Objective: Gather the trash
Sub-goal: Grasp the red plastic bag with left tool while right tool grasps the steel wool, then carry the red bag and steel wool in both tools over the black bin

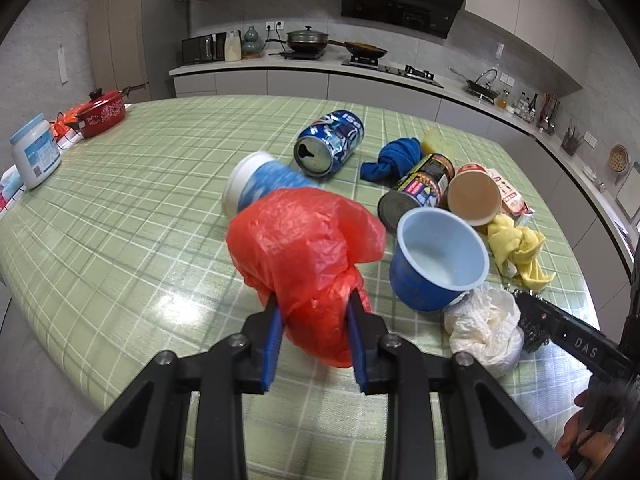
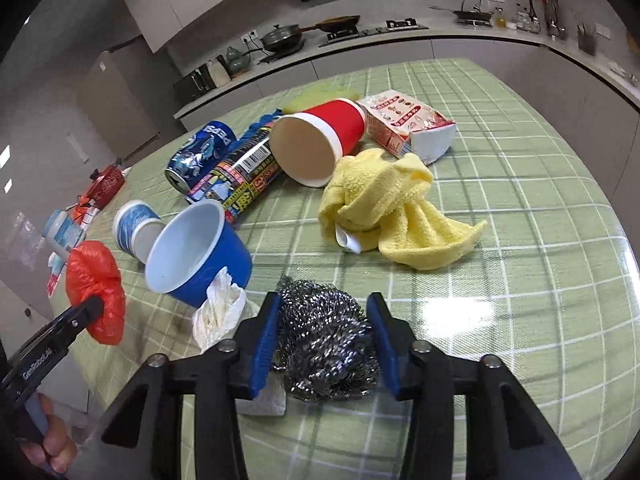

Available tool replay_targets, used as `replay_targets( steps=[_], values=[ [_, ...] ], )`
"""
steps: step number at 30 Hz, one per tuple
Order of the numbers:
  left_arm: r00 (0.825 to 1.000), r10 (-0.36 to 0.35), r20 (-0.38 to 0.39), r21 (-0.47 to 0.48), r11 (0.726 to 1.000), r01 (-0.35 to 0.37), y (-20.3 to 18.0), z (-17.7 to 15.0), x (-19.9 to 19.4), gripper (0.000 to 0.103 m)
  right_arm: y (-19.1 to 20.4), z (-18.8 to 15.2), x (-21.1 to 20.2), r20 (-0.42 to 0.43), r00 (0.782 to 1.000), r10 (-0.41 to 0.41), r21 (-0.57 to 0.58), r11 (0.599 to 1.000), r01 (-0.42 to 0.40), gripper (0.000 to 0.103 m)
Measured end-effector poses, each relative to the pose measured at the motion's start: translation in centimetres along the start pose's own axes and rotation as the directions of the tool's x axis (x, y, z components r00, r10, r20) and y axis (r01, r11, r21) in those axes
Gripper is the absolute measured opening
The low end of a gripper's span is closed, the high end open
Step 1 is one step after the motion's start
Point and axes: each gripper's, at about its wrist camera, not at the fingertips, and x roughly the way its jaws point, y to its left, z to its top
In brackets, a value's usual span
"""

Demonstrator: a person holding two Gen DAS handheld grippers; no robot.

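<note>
- On the green checked tablecloth (image 2: 520, 208) the litter sits in one cluster, and several pieces overlap so that parts are hidden.
- Half hidden behind the red bag, a blue-and-white cup (image 1: 256, 182) lies on its side; a pale green sponge (image 2: 320, 92) shows only as a sliver behind the red paper cup (image 2: 320, 140).
- Crumpled white tissue (image 2: 220, 312) is partly covered by the blue bowl-shaped cup (image 2: 196, 256) and by the right gripper's finger.
- Counted: two cans, a blue Pepsi can (image 1: 330, 142) and a dark printed can (image 2: 244, 176), both lying down; three cups; two cloths, a knotted blue cloth (image 1: 394, 158) and a bunched yellow terry cloth (image 2: 392, 208); one flattened carton (image 2: 408, 124).
- Left gripper (image 1: 314, 308) is clamped on a thin, crinkled red plastic bag (image 1: 304, 240), which bulges above its blue pads, clear of the table.
- Right gripper (image 2: 324, 320) is closed on a round, wiry steel wool scourer (image 2: 324, 344), its pads pressing both sides; whether the scourer touches the cloth is unclear.
- At each picture's lower edge a hand is cut off.
</note>
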Motion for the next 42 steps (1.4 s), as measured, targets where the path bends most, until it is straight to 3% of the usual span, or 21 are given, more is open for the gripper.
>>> replay_targets(
  steps=[7, 14, 19, 24, 30, 35, 38, 42],
  values=[
    [1.0, -0.005, 0.029, 0.006, 1.0, 0.005, -1.4, -0.8, -1.9, 0.031, -1.5, 0.3, -3.9, 0.083, 0.997, -0.006, 0.022, 1.0, 0.004, 0.043],
    [0.999, 0.001, 0.04, 0.006, 1.0, -0.001, -1.2, -0.9, -2.8, 0.031, -1.7, -0.3, -6.0, 0.108, 0.994, -0.019, 0.029, 0.999, 0.016, 0.043],
    [0.995, -0.078, 0.069, 0.072, 0.995, 0.073, -3.1, -1.0, -4.0, 0.031, -2.5, -1.4, -8.4, 0.146, 0.987, -0.072, 0.07, 0.996, 0.063, 0.043],
    [0.983, -0.179, 0.049, 0.136, 0.976, 0.172, -6.0, -2.2, -4.6, 0.031, -4.4, -3.3, -11.8, 0.175, 0.973, -0.153, 0.126, 0.983, 0.132, 0.043],
    [0.956, -0.293, 0.015, 0.219, 0.934, 0.283, -11.7, -4.0, -6.3, 0.031, -8.6, -5.4, -16.9, 0.208, 0.949, -0.238, 0.206, 0.959, 0.195, 0.043],
    [0.927, -0.375, -0.007, 0.29, 0.886, 0.361, -18.6, -5.6, -7.6, 0.031, -13.8, -7.1, -21.2, 0.234, 0.923, -0.304, 0.259, 0.935, 0.242, 0.043],
    [0.911, -0.412, -0.025, 0.316, 0.861, 0.398, -23.9, -7.0, -7.9, 0.031, -19.2, -8.2, -23.8, 0.236, 0.911, -0.337, 0.298, 0.918, 0.262, 0.043],
    [0.898, -0.437, -0.054, 0.331, 0.84, 0.429, -31.6, -9.2, -7.9, 0.031, -26.4, -9.2, -25.8, 0.212, 0.915, -0.344, 0.324, 0.908, 0.266, 0.043]
  ],
)
